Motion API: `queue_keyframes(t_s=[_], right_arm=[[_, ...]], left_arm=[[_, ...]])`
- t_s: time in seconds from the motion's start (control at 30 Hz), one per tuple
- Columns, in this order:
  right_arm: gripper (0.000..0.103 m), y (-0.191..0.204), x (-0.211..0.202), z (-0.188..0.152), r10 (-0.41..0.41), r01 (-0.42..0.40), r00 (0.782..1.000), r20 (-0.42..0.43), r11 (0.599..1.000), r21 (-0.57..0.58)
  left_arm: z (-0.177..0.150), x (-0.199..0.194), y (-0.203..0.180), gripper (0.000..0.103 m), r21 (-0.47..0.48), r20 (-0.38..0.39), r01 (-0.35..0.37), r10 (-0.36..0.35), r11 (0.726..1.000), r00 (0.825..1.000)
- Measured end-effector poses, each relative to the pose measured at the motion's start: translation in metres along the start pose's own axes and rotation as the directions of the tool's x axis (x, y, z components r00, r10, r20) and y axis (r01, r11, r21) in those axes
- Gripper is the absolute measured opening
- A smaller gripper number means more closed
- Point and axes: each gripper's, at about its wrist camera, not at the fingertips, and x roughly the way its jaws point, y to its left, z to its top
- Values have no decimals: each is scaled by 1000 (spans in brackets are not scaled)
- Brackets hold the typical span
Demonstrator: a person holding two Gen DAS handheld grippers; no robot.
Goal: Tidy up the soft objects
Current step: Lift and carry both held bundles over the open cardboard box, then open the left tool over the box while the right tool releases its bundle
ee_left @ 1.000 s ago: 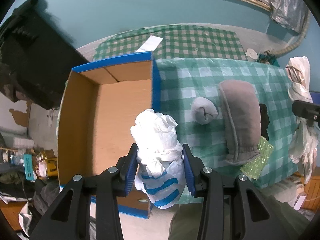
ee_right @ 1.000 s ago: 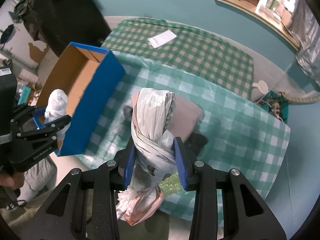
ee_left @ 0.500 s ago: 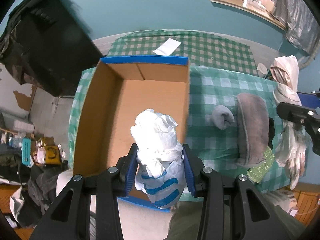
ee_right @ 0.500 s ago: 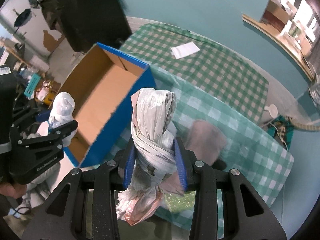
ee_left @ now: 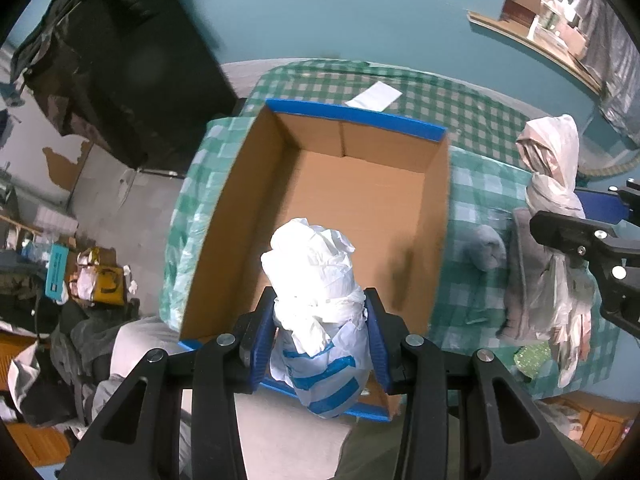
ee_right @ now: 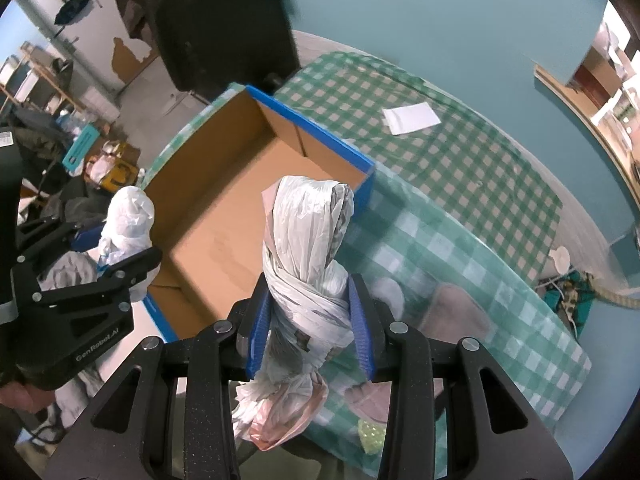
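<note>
My left gripper is shut on a knotted white plastic bag with blue stripes, held above the near end of an open cardboard box with blue outer walls. My right gripper is shut on a twisted grey and pink plastic bag, held above the box's right side. The left gripper with its white bag shows at the left of the right wrist view. The right gripper's bag shows at the right of the left wrist view. The box holds nothing I can see.
The table has a green checked cloth. On it, right of the box, lie a grey rolled sock, a grey-brown folded cloth and a green sparkly piece. A white paper lies at the back. A black cabinet stands to the left.
Both grippers have moved left with their bags still held. The left one went from the box's right wall to over the box's middle. The right one now hangs over the box's right side.
</note>
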Motion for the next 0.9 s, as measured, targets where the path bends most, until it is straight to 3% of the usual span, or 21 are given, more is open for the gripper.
queue_keyframes(t_s=[0.37, 0.9], right_arm=[[37, 28, 25, 23, 28, -28, 999, -25, 999, -24], [37, 52, 68, 48, 59, -60, 996, -71, 998, -14]], left_arm=[[3, 23, 37, 42, -52, -34, -16, 14, 999, 999], [6, 52, 70, 43, -53, -84, -38, 33, 998, 996]])
